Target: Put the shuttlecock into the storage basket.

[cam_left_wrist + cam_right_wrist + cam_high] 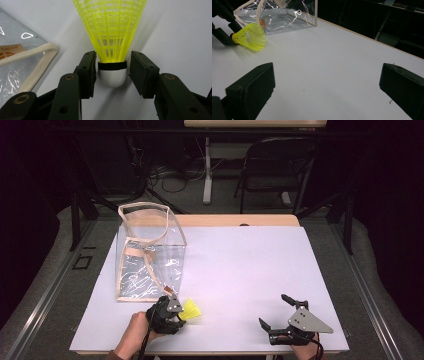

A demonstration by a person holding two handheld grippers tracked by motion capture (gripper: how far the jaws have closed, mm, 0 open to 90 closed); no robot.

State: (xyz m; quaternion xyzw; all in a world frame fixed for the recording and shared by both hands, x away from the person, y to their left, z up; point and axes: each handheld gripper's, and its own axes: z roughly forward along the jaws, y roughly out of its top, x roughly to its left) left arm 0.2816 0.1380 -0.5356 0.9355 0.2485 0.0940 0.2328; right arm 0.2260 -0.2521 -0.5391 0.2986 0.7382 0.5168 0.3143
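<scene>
A yellow plastic shuttlecock lies on its side on the white table, skirt pointing right. Its white cork sits between the pads of my left gripper, with a thin gap on each side, so the jaws are open. The left gripper's dark fingers show at the cork in the right gripper view. My right gripper rests near the front right edge, jaws wide open over bare table.
A clear plastic bag with beige trim stands upright and open just behind the left gripper. A folding chair and a desk leg stand beyond the table's far edge.
</scene>
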